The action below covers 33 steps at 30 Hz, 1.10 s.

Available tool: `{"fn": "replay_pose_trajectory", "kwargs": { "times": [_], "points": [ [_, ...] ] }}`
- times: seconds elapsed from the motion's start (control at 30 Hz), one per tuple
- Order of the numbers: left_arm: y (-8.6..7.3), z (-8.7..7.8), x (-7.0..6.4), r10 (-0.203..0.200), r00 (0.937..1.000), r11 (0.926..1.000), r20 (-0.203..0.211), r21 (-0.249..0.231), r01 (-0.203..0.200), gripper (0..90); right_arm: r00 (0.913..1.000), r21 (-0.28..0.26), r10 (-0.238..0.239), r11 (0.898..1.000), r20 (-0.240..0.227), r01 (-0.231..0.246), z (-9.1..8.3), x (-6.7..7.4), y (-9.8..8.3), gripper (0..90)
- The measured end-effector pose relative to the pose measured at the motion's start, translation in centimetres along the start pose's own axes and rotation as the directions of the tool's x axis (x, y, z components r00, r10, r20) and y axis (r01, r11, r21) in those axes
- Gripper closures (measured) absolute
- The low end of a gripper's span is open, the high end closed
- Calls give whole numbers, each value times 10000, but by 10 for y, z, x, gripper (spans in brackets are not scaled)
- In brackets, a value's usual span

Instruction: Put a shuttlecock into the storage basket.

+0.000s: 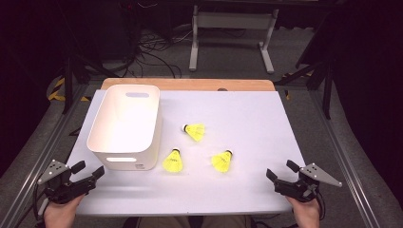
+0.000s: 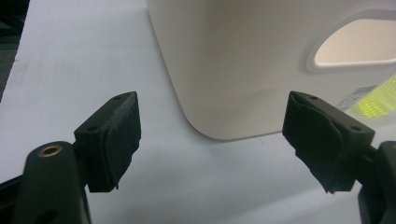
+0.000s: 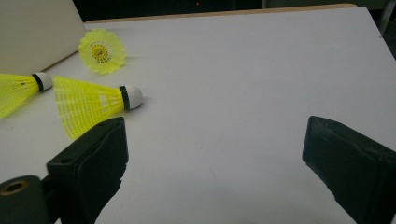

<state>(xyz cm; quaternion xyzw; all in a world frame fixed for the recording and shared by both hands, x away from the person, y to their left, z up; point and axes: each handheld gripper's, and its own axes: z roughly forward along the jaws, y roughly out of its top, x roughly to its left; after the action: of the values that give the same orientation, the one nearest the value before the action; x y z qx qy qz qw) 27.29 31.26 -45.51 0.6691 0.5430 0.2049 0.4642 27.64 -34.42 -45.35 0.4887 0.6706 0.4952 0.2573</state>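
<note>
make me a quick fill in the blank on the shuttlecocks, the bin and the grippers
1. There are ____ yellow shuttlecocks lying on the white table.
2. The white bin stands on the ____ side of the table in the high view.
3. The jaws of the left gripper and the right gripper are both ____.
4. The inside of the bin is ____.

Missing words: three; left; open; empty

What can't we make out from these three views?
- Inside of the white bin, high view: overexposed; contents can't be told.
- Label on the bin's near wall, high view: too small to read.
- Shuttlecock in the left gripper view: cut off by the frame edge and a jaw.
- Leftmost shuttlecock in the right gripper view: skirt cut off by the left edge.
</note>
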Motion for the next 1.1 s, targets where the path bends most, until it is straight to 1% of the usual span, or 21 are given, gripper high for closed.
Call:
{"fn": "replay_pose_trajectory", "kwargs": {
  "times": [0.07,0.17,0.43,0.93,1.1],
  "points": [
    [0,0,0,-14,10000,10000,28,6,14,202,10000,17,-41,10000,-18,41,0,0,0,74],
    [0,0,0,-9,10000,10000,25,-6,9,202,10000,-19,25,10000,2,-25,0,0,0,75],
    [0,-1,2,-146,9999,9999,13,-37,146,202,10000,58,24,10000,3,-24,1,0,0,75],
    [-2,-2,3,-386,9992,9992,-42,-43,385,203,9994,390,-337,9987,-36,338,4,4,-1,77],
    [-3,-1,4,-382,9992,9992,-74,100,383,203,9994,468,-340,9983,-40,342,5,4,-1,78]
  ]
}}
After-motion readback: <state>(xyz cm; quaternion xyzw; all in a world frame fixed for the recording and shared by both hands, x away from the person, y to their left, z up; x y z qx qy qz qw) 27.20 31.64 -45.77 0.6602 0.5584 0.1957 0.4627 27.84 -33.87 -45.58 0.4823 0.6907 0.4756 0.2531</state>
